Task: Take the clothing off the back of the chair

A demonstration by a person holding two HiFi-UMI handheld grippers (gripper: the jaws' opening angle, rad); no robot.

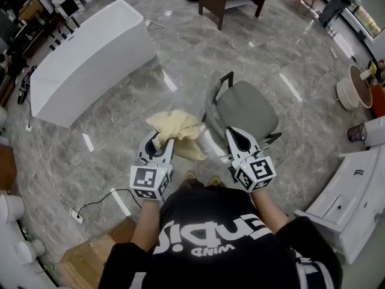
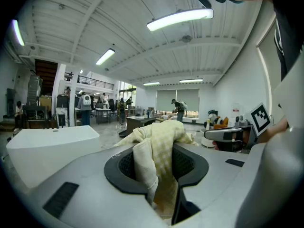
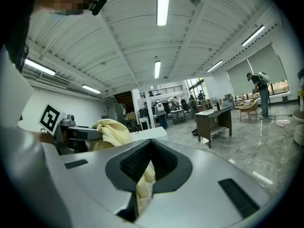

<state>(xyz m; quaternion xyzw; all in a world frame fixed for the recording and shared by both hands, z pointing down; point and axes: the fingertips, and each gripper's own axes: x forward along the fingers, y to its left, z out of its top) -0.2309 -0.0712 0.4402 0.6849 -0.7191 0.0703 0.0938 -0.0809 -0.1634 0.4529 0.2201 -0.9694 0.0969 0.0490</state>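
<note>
- Head view showed the yellow clothing (image 1: 174, 127) bunched in the air just left of the chair (image 1: 246, 108), above the marble floor (image 1: 114, 131). It looked clear of the chair's back.
- The left gripper (image 1: 163, 142) had its jaws clamped on a thick wad of the fabric, and the left gripper view showed folds spilling up over them.
- The right gripper (image 1: 236, 136) had its jaws pressed nearly together on a thin fold of the same cloth, seen low between them in the right gripper view.
- Both grippers sat side by side close in front of the person, pointing roughly level.
- The weak point, in my judgement, was the right-hand grip: it held only a sliver, which could slip under any sideways tug.
- The loose tail drooping toward the chair frame wanted watching. A lift up and away from the chair would best avoid a snag on the armrest.
- A smooth, even pull with both hands together suited this step, since a catch could drag the chair along.
</note>
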